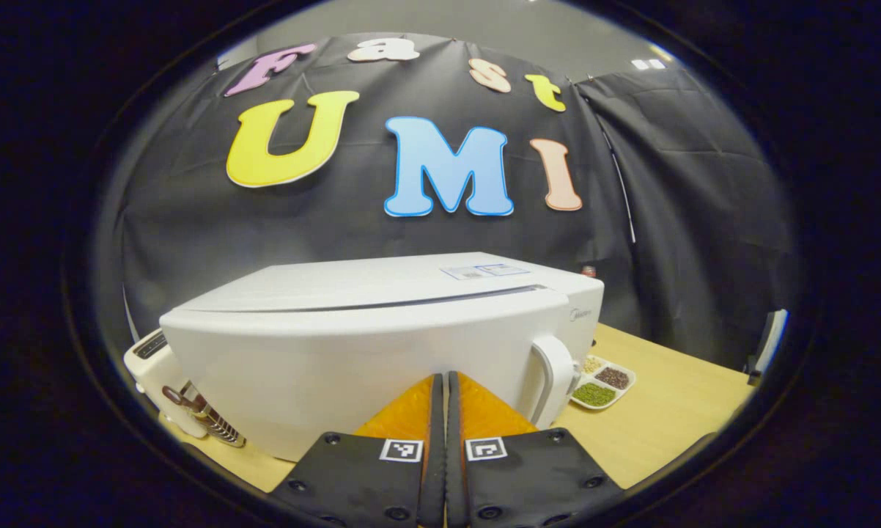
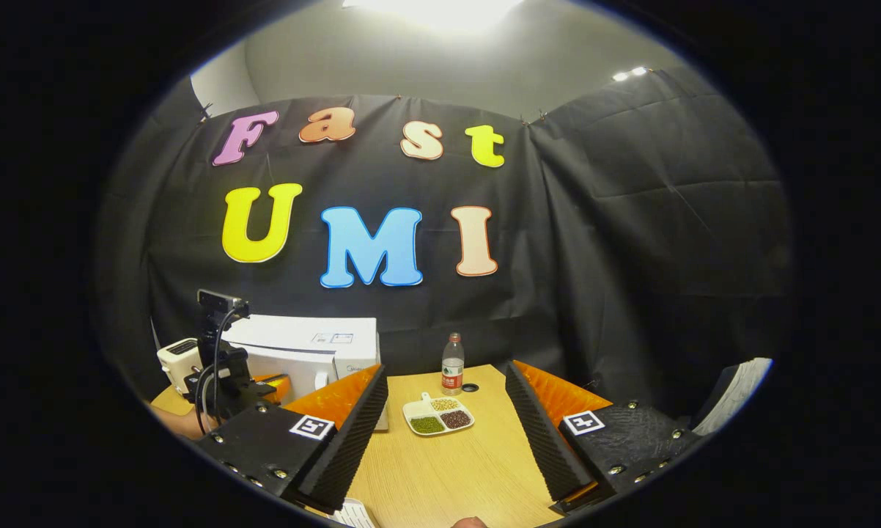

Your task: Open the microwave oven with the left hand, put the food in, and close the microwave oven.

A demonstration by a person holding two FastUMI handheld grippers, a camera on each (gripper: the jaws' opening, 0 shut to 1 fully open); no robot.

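While its fingers press together on nothing, the left gripper (image 1: 441, 411) faces the closed white microwave oven (image 1: 382, 345) at frame centre; its rigid door handle (image 1: 554, 378), lower right, looks the firm grip point. Spread wide, the right gripper (image 2: 448, 433) frames the light three-compartment food dish (image 2: 438, 417), liable to spill.

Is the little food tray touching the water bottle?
Apart. The right gripper view shows bare table between the tray and the bottle standing behind it.

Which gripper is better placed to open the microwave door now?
Left. The left gripper sits shut right at the microwave, its handle just beside. The right gripper hangs open farther back over the table, facing the food tray.
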